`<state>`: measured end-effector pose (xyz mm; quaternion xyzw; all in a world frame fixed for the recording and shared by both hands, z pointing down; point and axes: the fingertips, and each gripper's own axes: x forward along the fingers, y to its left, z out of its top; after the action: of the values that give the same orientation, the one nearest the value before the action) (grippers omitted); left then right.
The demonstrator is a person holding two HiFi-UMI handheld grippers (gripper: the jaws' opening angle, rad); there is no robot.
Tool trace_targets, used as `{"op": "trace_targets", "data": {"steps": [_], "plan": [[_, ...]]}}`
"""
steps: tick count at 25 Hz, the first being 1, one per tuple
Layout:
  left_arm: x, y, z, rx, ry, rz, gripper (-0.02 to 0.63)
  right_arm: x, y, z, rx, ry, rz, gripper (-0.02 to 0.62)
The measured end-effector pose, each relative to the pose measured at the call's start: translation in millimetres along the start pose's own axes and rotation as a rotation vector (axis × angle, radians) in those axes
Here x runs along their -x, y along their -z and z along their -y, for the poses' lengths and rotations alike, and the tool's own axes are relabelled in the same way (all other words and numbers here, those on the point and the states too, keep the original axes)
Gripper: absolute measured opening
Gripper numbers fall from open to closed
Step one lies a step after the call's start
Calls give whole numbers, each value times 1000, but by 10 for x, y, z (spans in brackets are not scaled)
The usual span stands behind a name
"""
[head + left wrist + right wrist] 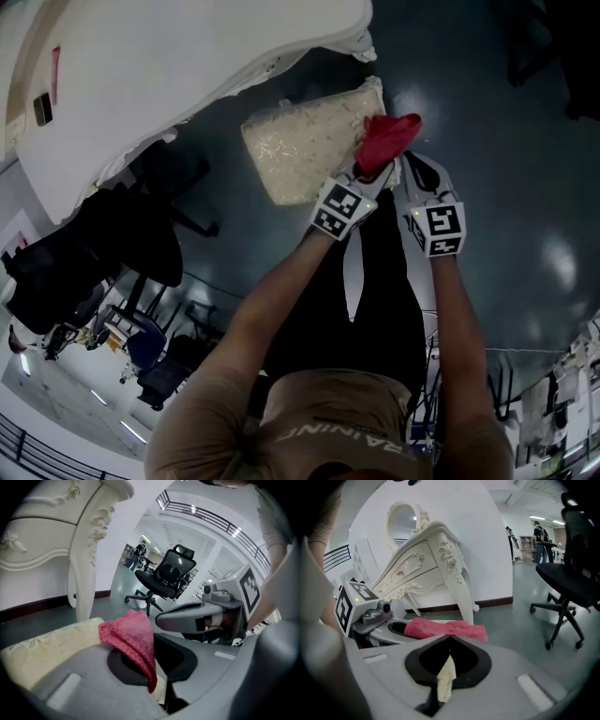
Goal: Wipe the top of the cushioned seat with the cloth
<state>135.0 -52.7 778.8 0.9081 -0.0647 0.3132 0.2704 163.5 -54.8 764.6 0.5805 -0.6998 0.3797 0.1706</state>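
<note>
Cream seat (300, 150) sits upper centre of head view. Left gripper (368, 175) is clamped on the red cloth (389, 136) at the seat's right edge. Right gripper (415, 164) is closed and empty, just beside it. Wiping looks barely started, with most of the top left to do.

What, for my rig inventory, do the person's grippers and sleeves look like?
The left gripper and right gripper have grey moulded bodies with black jaw linings. Each carries a cube of black-and-white square markers with a small green light. The person wears a tan short-sleeved shirt, forearms bare.
</note>
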Motion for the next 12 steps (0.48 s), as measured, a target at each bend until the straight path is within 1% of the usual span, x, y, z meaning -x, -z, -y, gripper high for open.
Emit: {"op": "trace_targets", "data": {"steps": [3,6,9,12], "plan": [[355,-25,-77,44,-31,54,38,-45,12,-323,19,-32,-12,2],[824,-64,-194,92,-70,110,38,-94,17,-713,41,-61,-27,2],[1339,2,-429,124,-150,160,38,-195,-34,-1127,87,-109,-41,2],[1861,164,-710,159,-244,196,38,-283,-135,-1535,126,-159,-37,2]]}}
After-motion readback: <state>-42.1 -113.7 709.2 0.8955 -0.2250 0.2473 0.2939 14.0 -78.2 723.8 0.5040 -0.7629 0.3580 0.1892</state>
